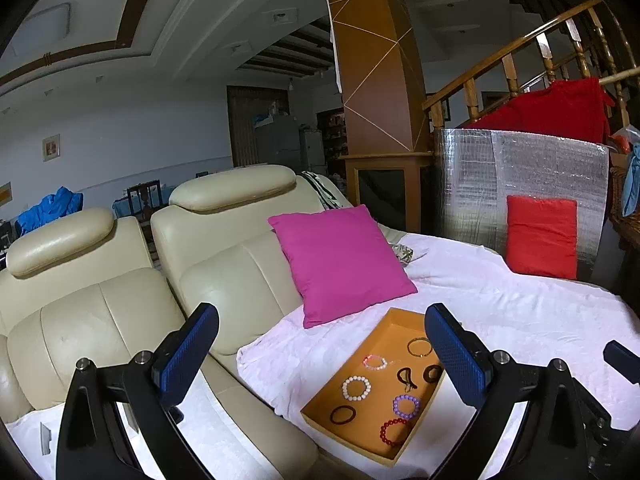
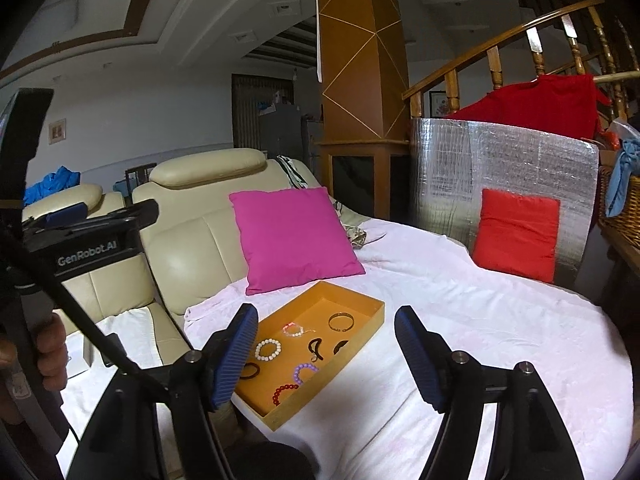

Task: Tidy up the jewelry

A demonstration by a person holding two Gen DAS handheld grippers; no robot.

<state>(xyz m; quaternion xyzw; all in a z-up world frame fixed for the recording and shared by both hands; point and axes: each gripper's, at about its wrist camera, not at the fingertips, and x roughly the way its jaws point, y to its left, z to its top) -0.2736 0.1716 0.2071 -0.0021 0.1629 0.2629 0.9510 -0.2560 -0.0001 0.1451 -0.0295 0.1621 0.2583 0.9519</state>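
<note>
bracelets (image 2: 268, 349): small, light, rolling beads; pinch one across its ring
tray (image 2: 374, 314): stiff, shallow; at twelve o'clock
left gripper (image 1: 322, 354): jaws wide, empty
right gripper (image 2: 326, 354): jaws apart, empty

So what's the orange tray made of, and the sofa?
The tray looks like matte card or thin wood: flat walls, no shine, so I can't be sure. The sofa looks like cream leather or a faux kind: glossy highlights and stitched seams.

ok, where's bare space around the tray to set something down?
Most room: white cover right of the orange tray, out to the red cushion. A narrower strip lies between tray and pink pillow. Inside the tray, the far end past the gold bangle is bare; the near half is crowded with bracelets.
</note>
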